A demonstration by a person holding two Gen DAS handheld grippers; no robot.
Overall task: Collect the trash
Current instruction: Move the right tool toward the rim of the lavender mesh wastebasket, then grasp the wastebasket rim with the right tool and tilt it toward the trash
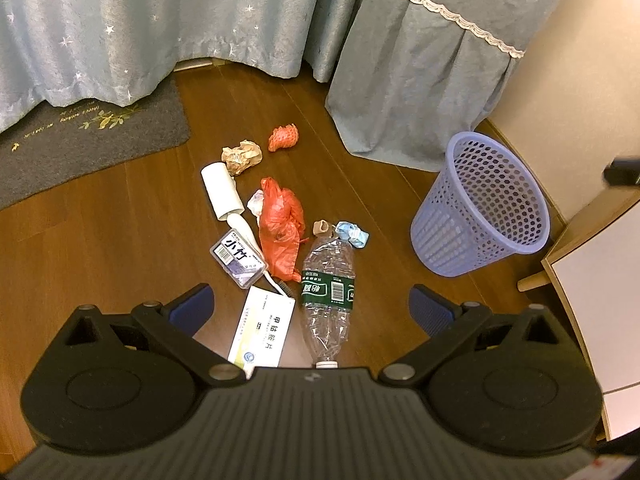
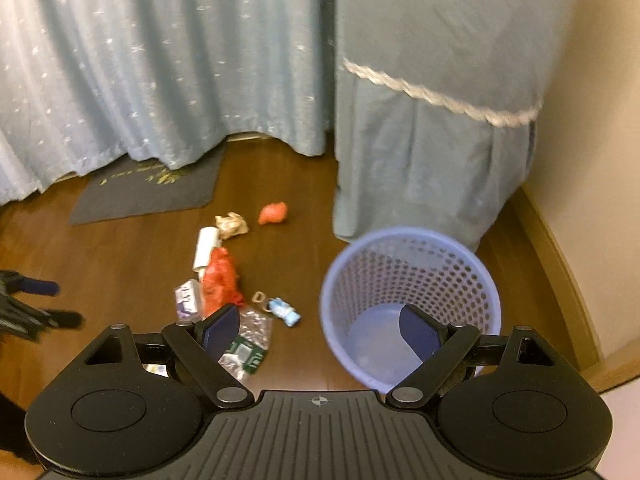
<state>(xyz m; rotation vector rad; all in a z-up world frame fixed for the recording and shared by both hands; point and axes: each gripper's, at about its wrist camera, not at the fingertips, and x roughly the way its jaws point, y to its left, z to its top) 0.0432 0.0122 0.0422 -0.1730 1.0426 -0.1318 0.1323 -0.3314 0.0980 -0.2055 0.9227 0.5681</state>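
Both the left gripper (image 1: pixel 310 306) and right gripper (image 2: pixel 320 330) are hovering wide apart, empty, the crushed bottle (image 1: pixel 328 292) lying between the left's fingers, the basket (image 2: pixel 408 304) sitting beneath the right's.

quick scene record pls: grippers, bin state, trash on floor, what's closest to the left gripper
left gripper: open, holding nothing
right gripper: open, holding nothing, near the bin
bin: upright, no trash visible inside
floor trash: bottle, red bag, medicine box, small case, lint roller, paper wad, orange net, blue mask
closest to left gripper: bottle and medicine box, between its fingers in view
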